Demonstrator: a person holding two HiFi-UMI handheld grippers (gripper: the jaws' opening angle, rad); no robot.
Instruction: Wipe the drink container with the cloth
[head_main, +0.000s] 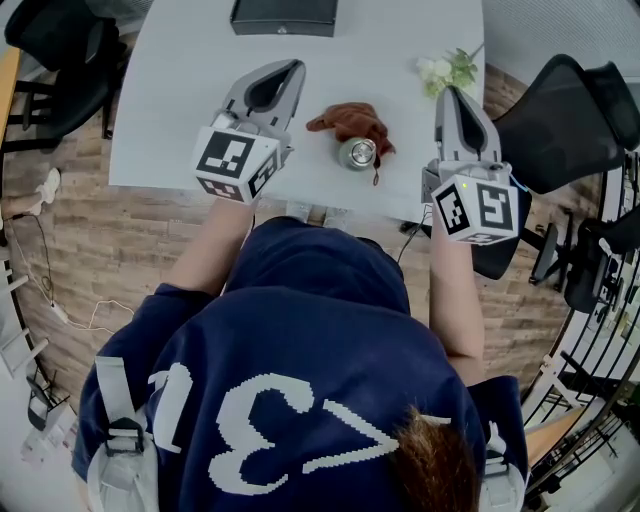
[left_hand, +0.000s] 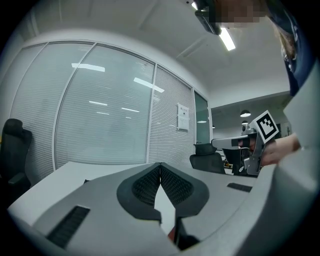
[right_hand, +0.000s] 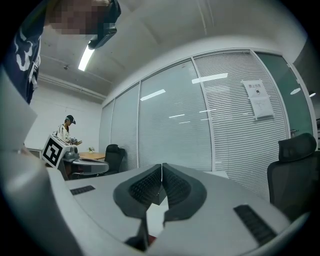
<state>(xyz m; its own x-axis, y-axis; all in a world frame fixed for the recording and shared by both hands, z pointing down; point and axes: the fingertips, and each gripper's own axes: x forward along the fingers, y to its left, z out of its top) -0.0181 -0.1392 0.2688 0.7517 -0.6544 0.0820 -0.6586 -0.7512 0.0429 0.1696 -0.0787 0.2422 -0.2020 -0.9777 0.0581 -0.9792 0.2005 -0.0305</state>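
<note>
In the head view a small silver drink can stands near the front edge of the white table, touching a crumpled reddish-brown cloth that lies just behind it. My left gripper hovers over the table to the left of the can, shut and empty. My right gripper is held to the right of the can, also shut with nothing in it. In the left gripper view the left gripper has its jaws pressed together. The right gripper looks the same in its own view.
A black box sits at the table's far edge and a small bunch of white flowers at its right corner. Black office chairs stand to the right and far left. Glass walls with blinds enclose the room.
</note>
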